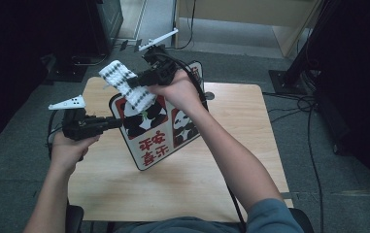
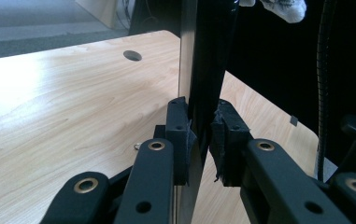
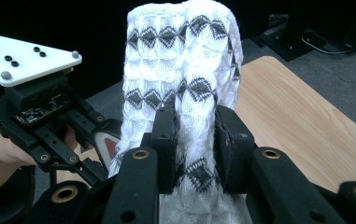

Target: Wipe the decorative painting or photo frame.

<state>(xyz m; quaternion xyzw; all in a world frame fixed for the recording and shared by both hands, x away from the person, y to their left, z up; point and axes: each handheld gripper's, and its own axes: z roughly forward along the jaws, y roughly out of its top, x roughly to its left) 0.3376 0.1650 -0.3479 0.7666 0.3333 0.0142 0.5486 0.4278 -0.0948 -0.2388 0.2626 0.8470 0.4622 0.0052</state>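
Note:
A flat board (image 1: 158, 131) printed with pandas and red characters is held tilted above the wooden table (image 1: 250, 126). My left gripper (image 1: 117, 122) is shut on the board's left edge. The left gripper view has the dark edge of the board (image 2: 203, 70) standing upright, pinched by my left gripper (image 2: 202, 140). My right gripper (image 1: 136, 82) is shut on a white knitted cloth (image 1: 124, 82) with black diamonds, which lies against the board's upper left corner. In the right gripper view the cloth (image 3: 185, 60) rises from my right gripper (image 3: 195, 144), beside the left gripper's body (image 3: 40, 116).
The table has a round cable hole (image 1: 210, 95) near its far edge. Black stands and cables (image 1: 299, 104) cover the grey floor to the right. A dark stand base (image 1: 68, 73) sits off the table's far left corner. The person's forearms cross the near table.

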